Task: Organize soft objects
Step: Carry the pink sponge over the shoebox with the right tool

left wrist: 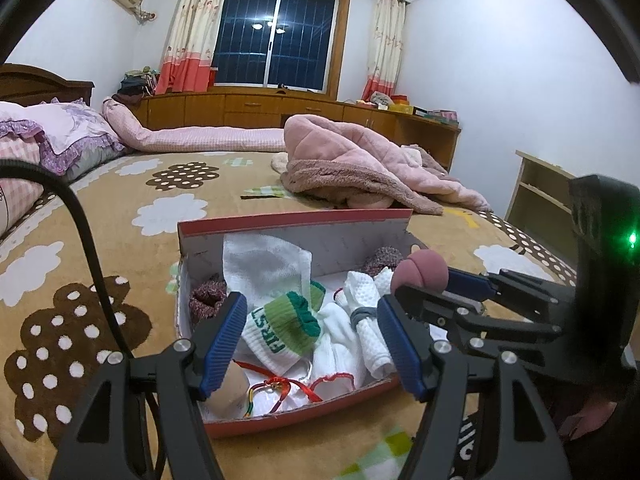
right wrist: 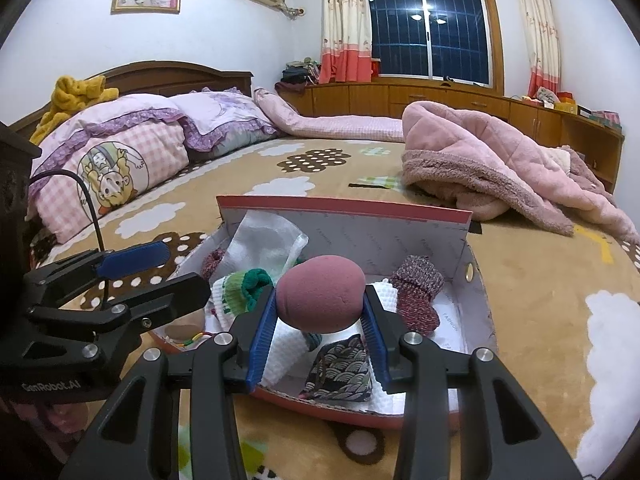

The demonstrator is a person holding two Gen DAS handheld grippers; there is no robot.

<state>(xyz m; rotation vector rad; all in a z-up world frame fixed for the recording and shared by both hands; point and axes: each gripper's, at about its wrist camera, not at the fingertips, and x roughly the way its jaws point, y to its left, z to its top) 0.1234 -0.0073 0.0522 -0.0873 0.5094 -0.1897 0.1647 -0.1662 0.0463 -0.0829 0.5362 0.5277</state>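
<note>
Centre of the right wrist view: the right gripper (right wrist: 320, 312) held the mauve sponge egg (right wrist: 320, 298) across its middle, pads pressed to both flanks, above the red-rimmed box (right wrist: 344, 210). It looked feather-light and squashy, so a gentle pinch at the widest part seemed best. In the left wrist view, lower centre, the left gripper (left wrist: 310, 344) stood wide and empty over the rolled green-cuffed sock (left wrist: 282, 326).

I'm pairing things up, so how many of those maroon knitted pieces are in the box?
2: one maroon knitted piece by the box's right wall, another at the left wall beside the white cloth. More may be buried.
</note>
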